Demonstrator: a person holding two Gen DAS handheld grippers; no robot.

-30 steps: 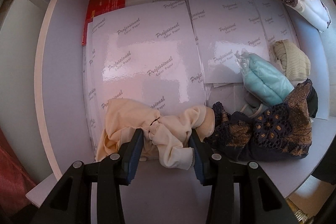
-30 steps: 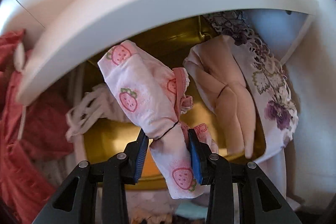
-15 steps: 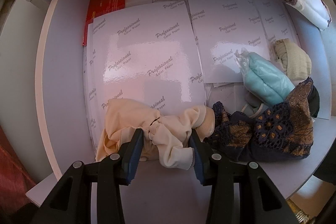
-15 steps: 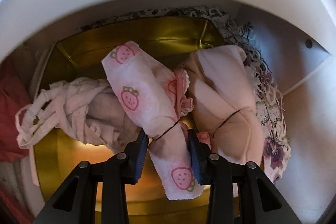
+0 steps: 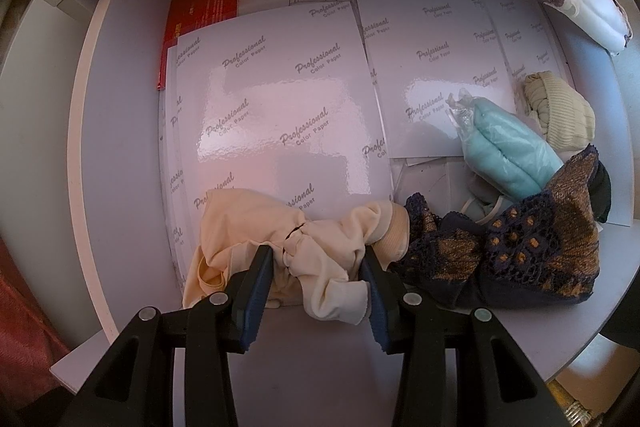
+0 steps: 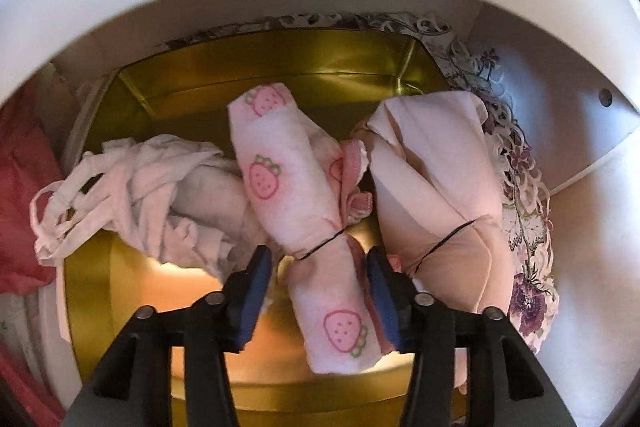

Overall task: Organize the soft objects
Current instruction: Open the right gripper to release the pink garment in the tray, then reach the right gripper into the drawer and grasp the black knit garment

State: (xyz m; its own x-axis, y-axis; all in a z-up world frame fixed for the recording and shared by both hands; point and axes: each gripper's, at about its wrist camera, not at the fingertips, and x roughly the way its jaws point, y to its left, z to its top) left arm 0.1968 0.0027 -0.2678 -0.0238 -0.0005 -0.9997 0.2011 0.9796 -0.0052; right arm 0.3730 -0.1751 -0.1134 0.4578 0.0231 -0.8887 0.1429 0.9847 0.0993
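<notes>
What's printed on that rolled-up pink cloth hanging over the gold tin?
Pink strawberries with green leaves on the pale pink cloth roll, clearest in the right wrist view.

Strawberry-print roll [image 6: 320, 223] over gold tin [image 6: 280, 67]; cream bundle [image 5: 304, 247] on shelf [image 5: 120, 187].

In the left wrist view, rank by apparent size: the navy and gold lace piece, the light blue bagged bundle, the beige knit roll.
1. Navy and gold lace piece, though nearest the camera.
2. Light blue bagged bundle.
3. Beige knit roll, farthest away.
</notes>
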